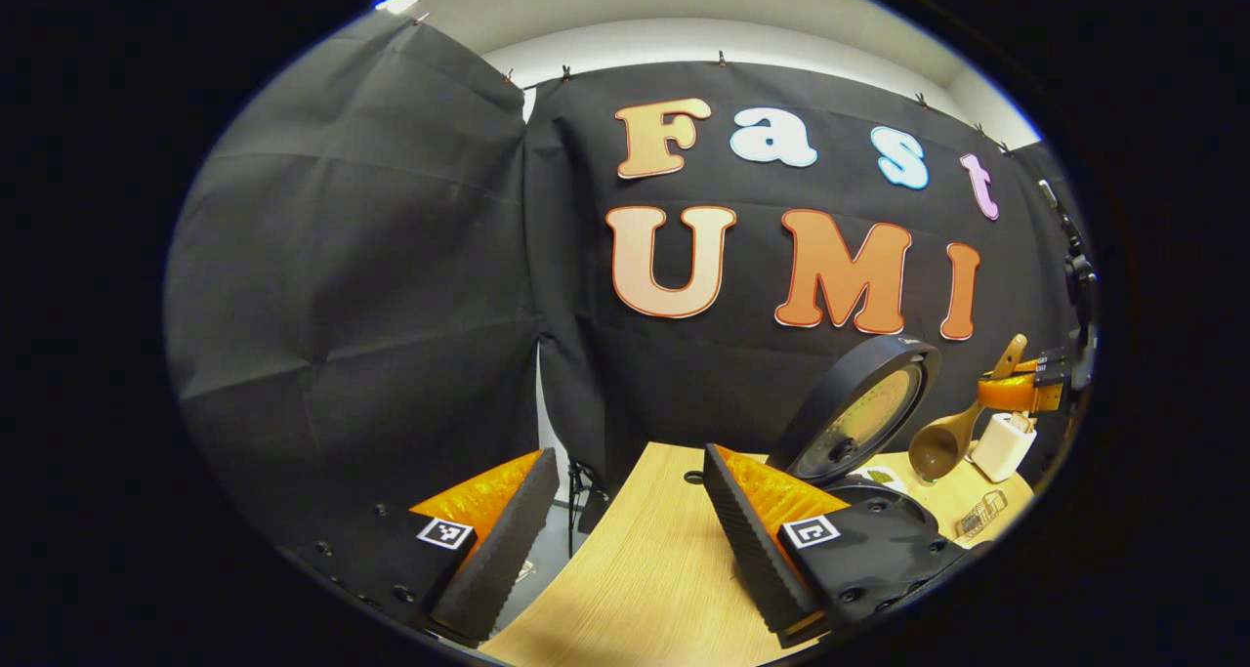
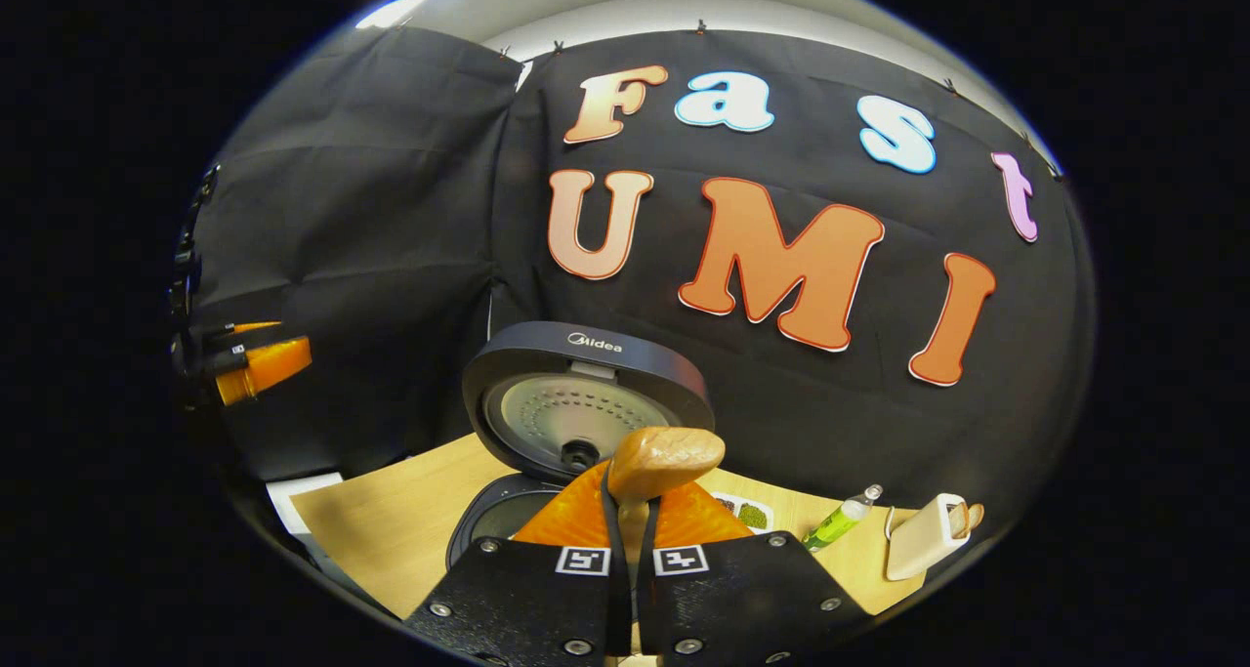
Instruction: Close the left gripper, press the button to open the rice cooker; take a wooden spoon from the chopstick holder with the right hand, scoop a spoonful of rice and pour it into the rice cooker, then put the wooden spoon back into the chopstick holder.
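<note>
2 fingers of the right tool pinch the wooden spoon before the open rice cooker.

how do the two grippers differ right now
The left gripper stands open with a wide gap between its fingers and holds nothing; the right gripper is shut on the wooden spoon. The left gripper sits off to the side near the table edge, away from the rice cooker, while the right gripper is next to the cooker's raised lid. Both are held above the table.
</note>
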A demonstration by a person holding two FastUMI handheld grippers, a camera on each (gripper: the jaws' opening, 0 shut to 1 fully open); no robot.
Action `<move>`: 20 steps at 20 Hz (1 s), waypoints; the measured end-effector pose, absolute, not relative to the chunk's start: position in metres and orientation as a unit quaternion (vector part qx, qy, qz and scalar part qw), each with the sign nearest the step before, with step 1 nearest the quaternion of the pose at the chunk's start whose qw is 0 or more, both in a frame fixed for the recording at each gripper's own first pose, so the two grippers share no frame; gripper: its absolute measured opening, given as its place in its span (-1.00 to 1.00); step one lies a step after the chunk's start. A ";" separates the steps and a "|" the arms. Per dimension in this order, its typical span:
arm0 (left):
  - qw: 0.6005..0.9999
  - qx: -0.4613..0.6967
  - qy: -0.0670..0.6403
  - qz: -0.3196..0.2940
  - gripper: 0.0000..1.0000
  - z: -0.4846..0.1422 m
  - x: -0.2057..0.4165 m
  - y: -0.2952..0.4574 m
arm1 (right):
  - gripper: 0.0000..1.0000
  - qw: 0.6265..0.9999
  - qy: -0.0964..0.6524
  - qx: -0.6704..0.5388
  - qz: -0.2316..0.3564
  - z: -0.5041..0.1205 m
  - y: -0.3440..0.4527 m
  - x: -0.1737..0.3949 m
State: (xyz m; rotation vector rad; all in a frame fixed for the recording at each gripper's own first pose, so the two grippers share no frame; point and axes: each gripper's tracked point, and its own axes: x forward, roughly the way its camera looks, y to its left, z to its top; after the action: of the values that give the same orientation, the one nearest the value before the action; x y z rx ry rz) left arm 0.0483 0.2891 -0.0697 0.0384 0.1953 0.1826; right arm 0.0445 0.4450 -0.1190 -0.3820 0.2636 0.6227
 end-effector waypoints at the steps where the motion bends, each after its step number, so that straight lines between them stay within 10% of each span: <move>1: 0.991 0.018 0.095 0.090 0.94 -0.068 0.049 0.289 | -0.96 0.924 0.129 -0.192 0.305 -0.122 0.446 0.043; 20: 0.996 0.012 0.066 0.051 0.95 -0.050 0.054 0.228 | -0.96 0.975 0.154 -0.075 0.143 -0.099 0.259 0.062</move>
State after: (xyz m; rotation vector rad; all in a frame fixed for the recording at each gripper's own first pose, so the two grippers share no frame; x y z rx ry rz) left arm 0.0539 0.2284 -0.0500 0.0238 0.1313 0.1025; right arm 0.0624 0.2588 -0.0988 -0.1523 0.3110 0.2893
